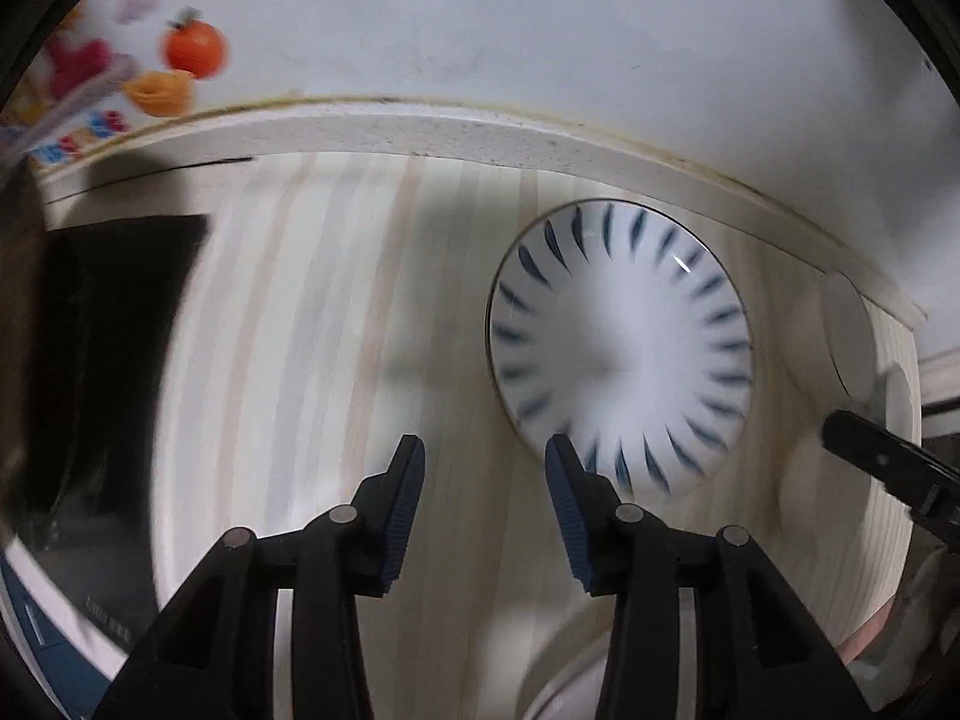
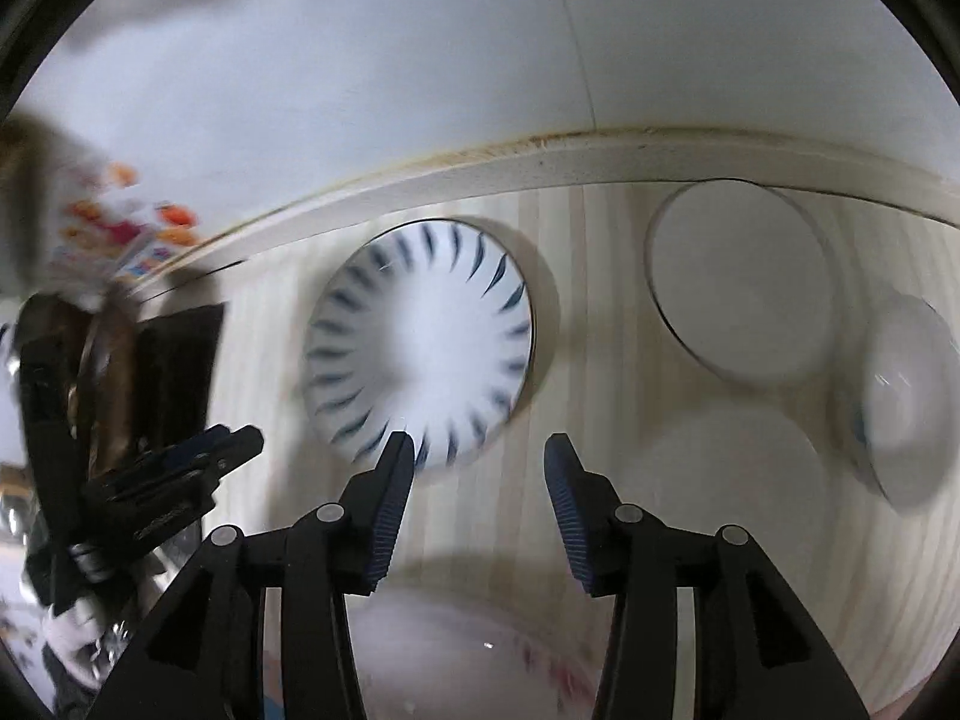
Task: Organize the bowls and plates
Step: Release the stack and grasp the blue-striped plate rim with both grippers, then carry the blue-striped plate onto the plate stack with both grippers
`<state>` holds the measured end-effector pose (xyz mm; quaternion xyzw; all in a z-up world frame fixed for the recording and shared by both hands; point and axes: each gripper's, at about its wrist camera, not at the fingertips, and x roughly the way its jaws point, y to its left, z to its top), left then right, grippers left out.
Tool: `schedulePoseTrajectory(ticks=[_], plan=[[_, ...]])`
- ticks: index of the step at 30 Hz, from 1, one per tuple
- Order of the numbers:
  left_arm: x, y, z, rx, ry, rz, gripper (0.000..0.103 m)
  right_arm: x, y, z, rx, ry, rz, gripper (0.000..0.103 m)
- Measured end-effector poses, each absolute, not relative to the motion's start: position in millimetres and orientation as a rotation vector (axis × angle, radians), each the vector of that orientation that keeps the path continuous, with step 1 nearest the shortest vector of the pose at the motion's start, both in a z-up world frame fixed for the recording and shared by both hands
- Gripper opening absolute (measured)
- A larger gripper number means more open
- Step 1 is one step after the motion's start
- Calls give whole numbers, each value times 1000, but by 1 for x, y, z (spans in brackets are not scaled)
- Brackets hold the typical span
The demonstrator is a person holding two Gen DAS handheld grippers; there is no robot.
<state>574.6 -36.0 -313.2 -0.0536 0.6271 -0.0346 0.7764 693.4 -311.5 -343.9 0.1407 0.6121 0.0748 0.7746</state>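
Currently both the left gripper (image 1: pixel 485 456) and right gripper (image 2: pixel 479 453) are held apart, empty. Centre-frame, the blue-streaked bowl (image 2: pixel 420 339) could be knocked if approached fast under such blur.

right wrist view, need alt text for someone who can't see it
A right hand-held gripper, jaws open and empty, points down at a pale wooden counter holding a white bowl with dark blue radial strokes. A plain white plate and another white dish lie to the right, the left hand-held gripper at the left edge; the picture is motion-blurred.
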Motion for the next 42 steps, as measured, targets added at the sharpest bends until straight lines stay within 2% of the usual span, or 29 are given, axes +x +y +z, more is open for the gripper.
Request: schedulePoseTrajectory(ticks=[3, 6, 7, 8, 9, 10, 11, 18, 23, 38, 42], plan=[[605, -34, -340, -118, 1410, -79, 40, 728, -311, -373, 275, 1386, 91, 47], [622, -37, -358, -106, 1437, -92, 39, 746, -307, -396, 240, 1433, 67, 38], [626, -39, -362, -101, 1443, -101, 39, 749, -305, -401, 232, 1445, 62, 31], [628, -41, -366, -94, 1448, -111, 38, 752, -303, -407, 216, 1454, 60, 27], [629, -43, -369, -92, 1448, -123, 33, 755, -300, -412, 197, 1460, 62, 18], [630, -46, -371, -97, 1448, -144, 23, 755, -298, -415, 188, 1462, 65, 14], [630, -48, -371, -103, 1443, -158, 19, 756, -296, -417, 175, 1457, 56, 13], [613, -56, -359, -48, 1403, -132, 19, 747, -294, -412, 158, 1406, 67, 12], [596, -50, -332, -46, 1358, -129, 19, 731, -294, -392, 149, 1367, 96, 12], [511, -77, -232, -27, 1238, -181, 19, 618, -324, -290, 175, 1228, 204, 12], [485, -83, -223, -11, 1224, -186, 19, 584, -329, -273, 177, 1203, 222, 12]])
